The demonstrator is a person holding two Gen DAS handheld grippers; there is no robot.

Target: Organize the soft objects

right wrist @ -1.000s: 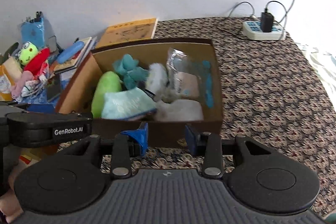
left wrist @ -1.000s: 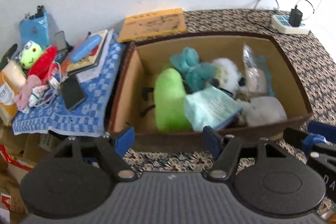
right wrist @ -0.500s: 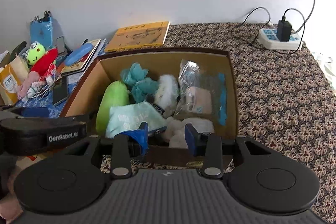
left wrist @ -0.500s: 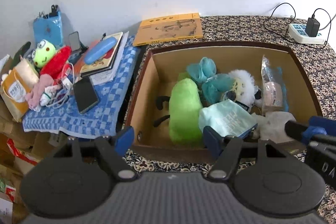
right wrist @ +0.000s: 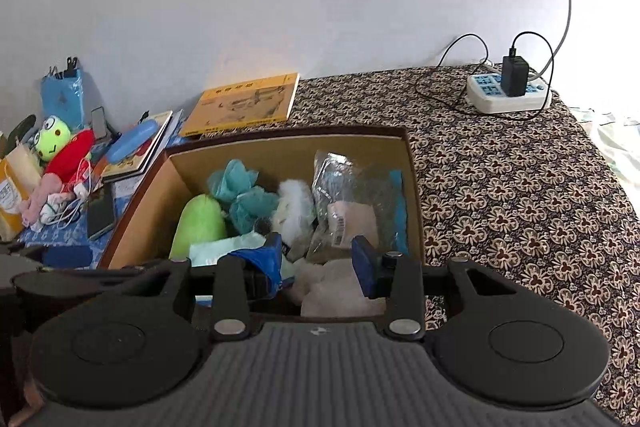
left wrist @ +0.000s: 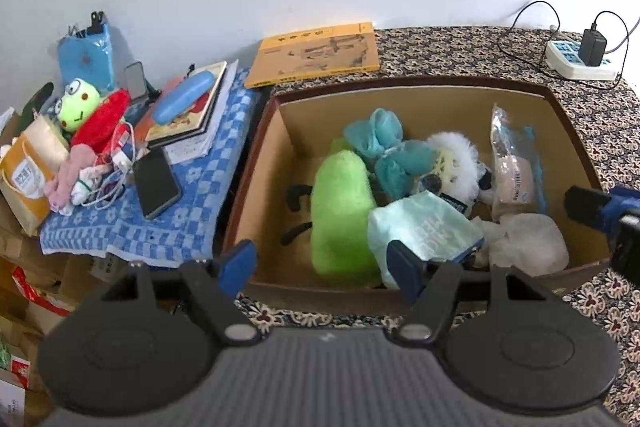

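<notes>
A brown cardboard box (left wrist: 264, 163) (right wrist: 414, 187) holds soft things: a green plush (left wrist: 342, 211) (right wrist: 198, 227), teal mesh puffs (left wrist: 380, 143) (right wrist: 240, 191), a white fluffy toy (left wrist: 456, 163), a mint pouch (left wrist: 424, 231), a bagged item (left wrist: 514, 163) (right wrist: 352, 211) and a white cloth (left wrist: 528, 243). My left gripper (left wrist: 322, 265) is open and empty over the box's near edge. My right gripper (right wrist: 318, 261) is open and empty above the box's near right part; it also shows at the right edge of the left wrist view (left wrist: 600, 211).
A blue checked cloth (left wrist: 192, 203) left of the box carries a frog plush (left wrist: 78, 105) (right wrist: 52, 139), a red plush (left wrist: 100, 123), a pink soft item (left wrist: 68, 175), a phone (left wrist: 156, 183), books and cables. A yellow book (left wrist: 316, 55) and a power strip (right wrist: 508, 93) lie behind.
Both grippers have risen and moved forward over the box, so the view looks down into it more. The right gripper's jaws have opened wider. Nothing was picked up.
</notes>
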